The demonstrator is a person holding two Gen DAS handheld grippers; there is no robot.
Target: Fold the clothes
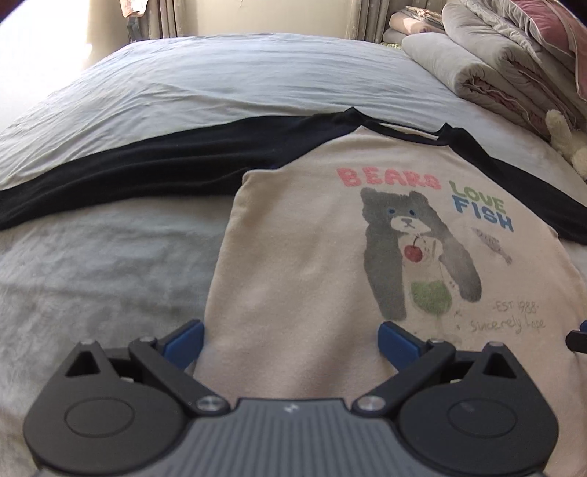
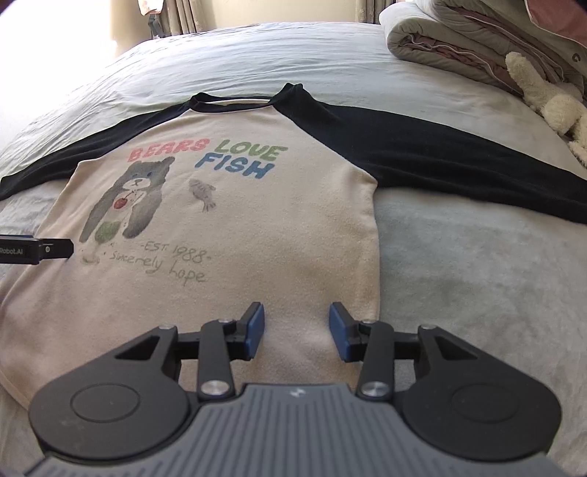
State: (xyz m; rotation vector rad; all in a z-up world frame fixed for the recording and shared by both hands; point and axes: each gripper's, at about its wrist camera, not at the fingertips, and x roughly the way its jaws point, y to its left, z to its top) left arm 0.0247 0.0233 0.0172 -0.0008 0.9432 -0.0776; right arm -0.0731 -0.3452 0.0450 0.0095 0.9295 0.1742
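The shirt (image 2: 234, 227) is found spread flat, print up, on the bed (image 2: 477, 264), sleeves outstretched, no fold visible, while the left gripper (image 1: 290, 341) and right gripper (image 2: 297, 330) are held agape, empty, over its hem.

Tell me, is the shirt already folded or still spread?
Spread: the shirt lies flat on the bed, both black sleeves stretched out sideways.

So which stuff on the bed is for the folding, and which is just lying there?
For the folding:
- bear shirt, spread flat, black sleeves out
- left tool, open over the shirt's bottom part
- right tool, open over the shirt's bottom part

Just lying there:
- folded blankets
- fluffy toy
- bed sheet
- curtains
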